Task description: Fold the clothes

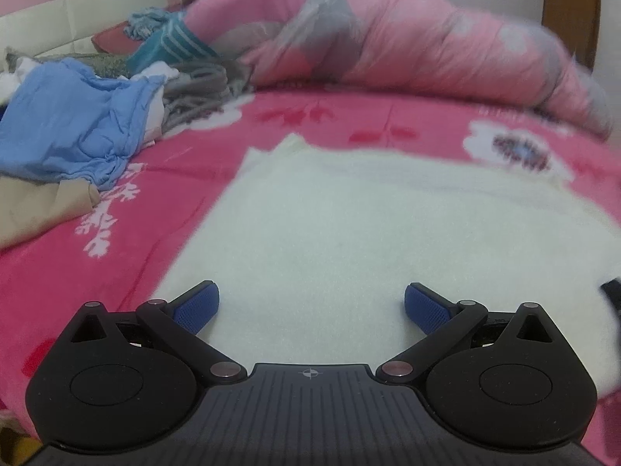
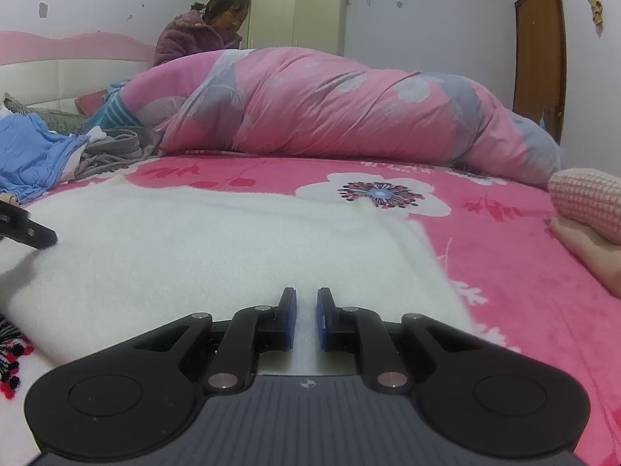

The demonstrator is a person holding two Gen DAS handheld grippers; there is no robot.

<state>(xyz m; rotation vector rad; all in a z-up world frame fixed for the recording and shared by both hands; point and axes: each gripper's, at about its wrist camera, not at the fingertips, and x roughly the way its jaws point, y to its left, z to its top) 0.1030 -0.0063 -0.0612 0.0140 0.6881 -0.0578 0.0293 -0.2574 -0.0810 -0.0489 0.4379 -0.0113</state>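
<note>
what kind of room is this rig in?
Almost certainly a home bedroom: a bed with a pink flowered blanket and padded headboard, a rolled pink quilt along it, and a wardrobe by the far wall.

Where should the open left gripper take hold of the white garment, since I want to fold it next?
Probably the near hem of the white garment, approached low from the front: it lies flat, offering only edges, and the left gripper hovers open over that end.

The left gripper (image 1: pixel 311 308) hung wide open over a white garment (image 1: pixel 349 225) lying flat on the pink bedspread (image 1: pixel 116 272). A blue garment (image 1: pixel 77 120) lay crumpled nearby.
</note>
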